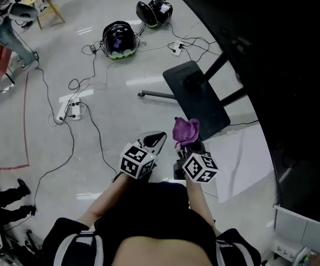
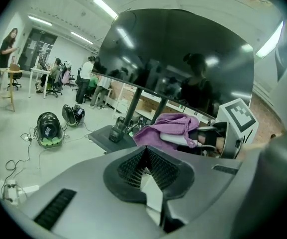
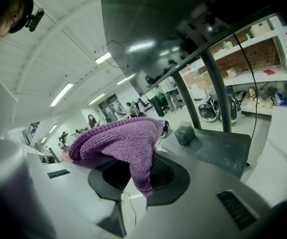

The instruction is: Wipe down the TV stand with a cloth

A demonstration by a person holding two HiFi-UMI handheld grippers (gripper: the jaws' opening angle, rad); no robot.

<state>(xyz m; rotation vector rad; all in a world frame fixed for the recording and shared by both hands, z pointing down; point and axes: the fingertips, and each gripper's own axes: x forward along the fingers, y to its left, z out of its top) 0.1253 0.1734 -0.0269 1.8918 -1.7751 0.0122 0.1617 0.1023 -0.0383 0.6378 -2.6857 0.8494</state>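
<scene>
The TV stand's black base plate (image 1: 196, 96) lies on the floor, and two slanted poles (image 1: 221, 65) rise from it to the big dark TV screen (image 1: 282, 65). My right gripper (image 1: 186, 143) is shut on a purple knitted cloth (image 1: 185, 129), held above the floor just short of the base's near edge. In the right gripper view the cloth (image 3: 123, 143) drapes over the jaws, with the base plate (image 3: 215, 148) ahead. My left gripper (image 1: 155, 140) hangs beside it, shut and holding nothing. The left gripper view shows the cloth (image 2: 165, 126) and the screen (image 2: 183, 59).
Two helmets (image 1: 118, 39) (image 1: 154, 11) lie on the floor beyond the base, among cables and a power strip (image 1: 71, 111). A white sheet (image 1: 243, 159) lies right of my grippers. People stand and sit at desks (image 2: 44, 76) far off.
</scene>
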